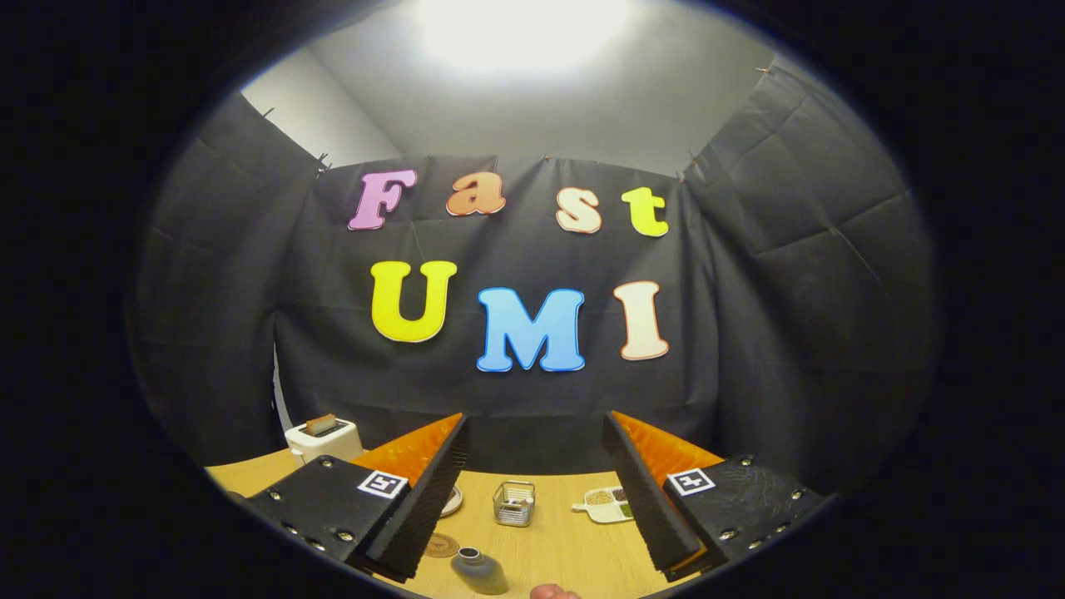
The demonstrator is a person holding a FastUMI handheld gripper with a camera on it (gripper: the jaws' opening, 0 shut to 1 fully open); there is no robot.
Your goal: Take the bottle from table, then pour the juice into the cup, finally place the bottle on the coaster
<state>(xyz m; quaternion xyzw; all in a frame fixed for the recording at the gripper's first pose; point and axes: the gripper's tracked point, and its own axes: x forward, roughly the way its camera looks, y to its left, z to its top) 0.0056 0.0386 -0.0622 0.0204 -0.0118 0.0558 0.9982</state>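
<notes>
I hold the gripper (532,491) above the wooden table (574,549), its two fingers spread wide apart with nothing between them. The bottle (480,571), grey with an open dark mouth, stands at the bottom centre of the frame, below the gap and nearer the left finger. Just to its upper left lies the round coaster (440,546), flat on the table. Between the fingers, farther off, sits a small wire basket (513,503); to its right is a divided white dish (605,504), partly behind the right finger. A white toaster (324,438) stands at the left, beyond the left finger. I cannot tell where the cup is.
</notes>
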